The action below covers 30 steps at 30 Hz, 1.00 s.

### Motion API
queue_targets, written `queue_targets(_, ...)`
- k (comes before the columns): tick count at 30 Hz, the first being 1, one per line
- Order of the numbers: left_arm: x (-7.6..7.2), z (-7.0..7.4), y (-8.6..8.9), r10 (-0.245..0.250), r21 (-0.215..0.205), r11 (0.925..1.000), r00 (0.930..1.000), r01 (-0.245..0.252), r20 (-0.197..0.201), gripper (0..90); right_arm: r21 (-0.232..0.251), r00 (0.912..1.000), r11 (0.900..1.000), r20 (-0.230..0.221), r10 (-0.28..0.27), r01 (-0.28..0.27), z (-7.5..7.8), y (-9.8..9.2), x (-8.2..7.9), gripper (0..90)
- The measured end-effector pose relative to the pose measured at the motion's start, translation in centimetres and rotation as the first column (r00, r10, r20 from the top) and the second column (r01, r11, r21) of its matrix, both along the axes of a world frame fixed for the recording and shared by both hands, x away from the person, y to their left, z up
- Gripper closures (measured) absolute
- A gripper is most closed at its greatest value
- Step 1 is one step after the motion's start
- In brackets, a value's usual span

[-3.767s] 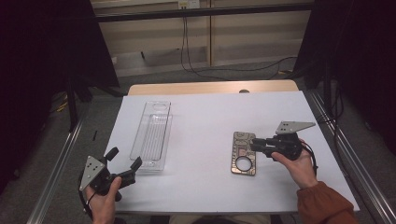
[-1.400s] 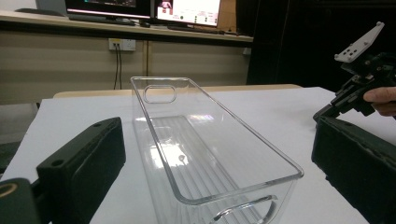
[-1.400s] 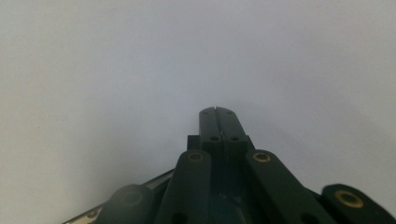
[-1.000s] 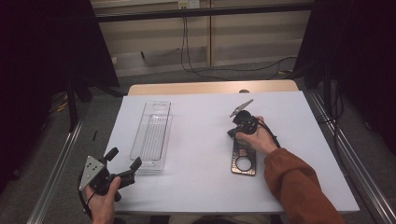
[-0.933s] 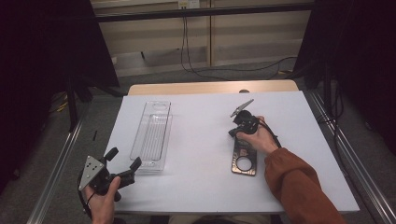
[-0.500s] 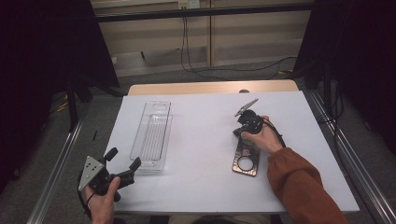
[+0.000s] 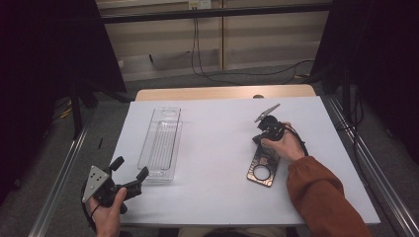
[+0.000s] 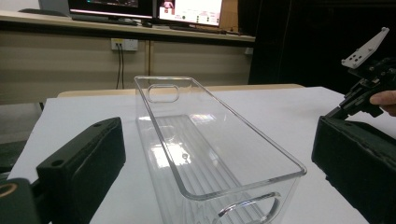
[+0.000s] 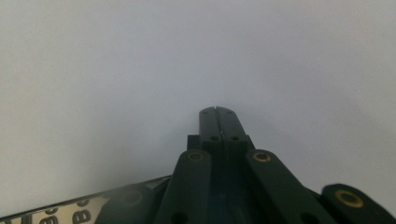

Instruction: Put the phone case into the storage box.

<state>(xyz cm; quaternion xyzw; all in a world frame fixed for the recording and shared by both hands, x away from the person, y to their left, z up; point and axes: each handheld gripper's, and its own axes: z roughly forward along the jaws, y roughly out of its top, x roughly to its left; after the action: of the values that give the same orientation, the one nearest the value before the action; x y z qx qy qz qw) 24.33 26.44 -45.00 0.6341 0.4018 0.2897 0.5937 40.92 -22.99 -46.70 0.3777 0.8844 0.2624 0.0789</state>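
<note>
Dark plate (image 7: 262, 167) partly under right gripper (image 7: 260, 138)

On the table (image 7: 217, 192), your clear tray (image 7: 161, 143) lies to the left, running near to far. The flat plate (image 7: 263, 167) lies well apart to the right, with your right gripper (image 7: 260, 138) at its far end and your left gripper (image 7: 129, 174) just near of the tray.

Monitors (image 8: 187, 10) line a desk beyond the white table (image 7: 217, 163).
</note>
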Motion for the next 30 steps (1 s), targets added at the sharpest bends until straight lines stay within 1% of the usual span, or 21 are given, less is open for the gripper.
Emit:
queue_targets(1,0.0,0.0,-0.1,-0.001,-0.008,1.0000,1.0000,0.001,-0.001,2.9,0.003,1.0000,1.000,0.003,-0.002,0.002,0.0,-0.1,0.0,90.0)
queue_targets(5,0.0,0.0,0.0,-0.001,-0.006,1.0000,1.0000,0.001,0.000,2.9,-0.007,1.0000,1.000,0.002,-0.010,0.010,0.0,-0.4,0.0,90.0)
queue_targets(6,0.0,0.0,0.0,0.000,-0.006,1.0000,1.0000,0.000,0.000,2.9,-0.007,0.9999,1.000,0.010,-0.008,0.008,0.0,-0.6,0.1,90.0)
queue_targets(7,0.0,0.0,0.0,0.002,-0.006,1.0000,1.0000,-0.002,-0.001,2.9,-0.009,0.9996,1.000,-0.001,-0.026,0.026,0.0,-0.7,0.0,90.0)
queue_targets(8,0.0,0.0,0.0,-0.001,-0.003,1.0000,1.0000,0.001,-0.002,2.9,-0.004,0.9994,0.999,-0.001,-0.034,0.034,0.0,-1.1,0.1,90.0)
queue_targets(12,0.0,0.0,0.0,-0.002,-0.002,1.0000,1.0000,0.002,-0.001,2.9,-0.006,0.9991,0.999,-0.005,-0.043,0.043,0.0,-1.8,0.0,90.0)
queue_targets(14,0.0,0.0,0.0,-0.005,-0.005,1.0000,1.0000,0.005,-0.002,2.9,-0.006,0.9993,0.999,-0.001,-0.038,0.038,0.0,-2.0,0.0,90.0)
queue_targets(17,0.0,-0.1,0.1,-0.004,-0.004,1.0000,1.0000,0.004,-0.005,2.9,-0.007,0.9987,0.999,0.001,-0.051,0.051,0.0,-2.5,-0.5,90.0)
queue_targets(18,0.0,0.0,0.1,0.003,-0.004,1.0000,1.0000,-0.003,-0.003,2.9,-0.007,0.9987,0.999,0.001,-0.051,0.051,0.0,-2.5,-0.5,90.0)
queue_targets(20,0.0,0.0,0.0,-0.006,-0.003,1.0000,1.0000,0.006,-0.003,2.9,-0.001,0.9990,0.999,0.002,-0.046,0.046,0.0,-2.8,-0.6,90.0)
queue_targets(22,0.0,-0.1,0.1,-0.005,0.002,1.0000,1.0000,0.005,-0.006,2.9,-0.003,0.9988,0.999,0.009,-0.048,0.048,0.0,-3.1,-0.8,90.0)
queue_targets(23,0.0,-0.1,0.1,0.000,-0.004,1.0000,1.0000,0.000,-0.006,2.9,0.007,0.9986,0.999,0.017,-0.051,0.051,-0.1,-3.5,-1.0,90.0)
queue_targets(24,0.0,-0.1,0.1,0.000,-0.004,1.0000,1.0000,0.000,-0.006,2.9,0.010,0.9982,0.998,0.013,-0.058,0.058,-0.1,-3.6,-1.2,90.0)
queue_targets(27,0.0,-0.1,0.1,0.001,-0.004,1.0000,1.0000,-0.001,-0.005,2.9,0.008,0.9981,0.998,0.019,-0.058,0.058,-0.1,-3.9,-1.4,90.0)
queue_targets(28,0.0,0.0,0.1,0.010,-0.002,0.9999,0.9999,-0.010,-0.005,2.9,0.001,0.9982,0.998,0.019,-0.056,0.056,-0.1,-4.0,-1.5,90.0)
queue_targets(29,0.0,0.0,0.1,0.001,-0.010,0.9999,1.0000,-0.001,-0.002,2.9,0.002,0.9980,0.998,0.017,-0.061,0.061,-0.1,-4.2,-1.7,90.0)
queue_targets(30,-0.1,0.0,0.0,0.004,-0.012,0.9999,1.0000,-0.004,0.000,2.9,0.002,0.9980,0.998,0.017,-0.061,0.061,-0.1,-4.2,-1.7,90.0)
